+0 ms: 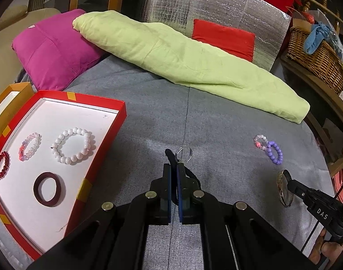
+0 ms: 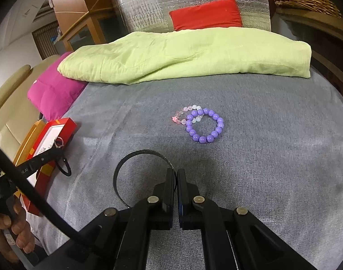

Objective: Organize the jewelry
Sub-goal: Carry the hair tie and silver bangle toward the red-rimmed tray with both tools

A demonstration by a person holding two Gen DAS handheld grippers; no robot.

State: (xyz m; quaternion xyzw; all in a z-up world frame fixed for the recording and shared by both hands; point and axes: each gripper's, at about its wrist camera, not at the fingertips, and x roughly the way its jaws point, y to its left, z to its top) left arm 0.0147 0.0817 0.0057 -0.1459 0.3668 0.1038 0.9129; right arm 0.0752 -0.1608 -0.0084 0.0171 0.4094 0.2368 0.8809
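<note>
**Q:** Fingers of the left gripper [image 1: 173, 168], left wrist view: how do they stand, and why?

**A:** Pressed together on a black elastic hair tie [image 1: 171, 157] that carries a clear ring-shaped charm [image 1: 184, 152] at its far end. Thin and limp, the tie has to be pinched flat; it hangs clear above the grey cloth surface [image 1: 216, 123], just right of the red box [image 1: 99, 157]. That placing suggests a drop into the box is the step in hand.

**Q:** What does the box already hold?

**A:** On its white floor lie a white pearl-like bead bracelet [image 1: 73, 145], a pink-and-clear bead bracelet [image 1: 30, 146], a dark red bead bracelet [image 1: 1, 164] near the left wall, and a smooth maroon bangle [image 1: 49, 189] toward the near wall. They lie apart from each other, presumably so each stays visible.

**Q:** And the right wrist view?

**A:** Fingers of the right gripper [image 2: 176, 175] are clamped on the rim of a thin, rigid, dark bangle [image 2: 126, 159], gripped edge-on and held over the surface near its near edge. Mid-surface, a glossy purple bead bracelet [image 2: 205, 126] overlaps a pale pink translucent one [image 2: 184, 112]; both remain unsorted. A folded light green blanket [image 2: 184, 54] lies along the far edge.
</note>
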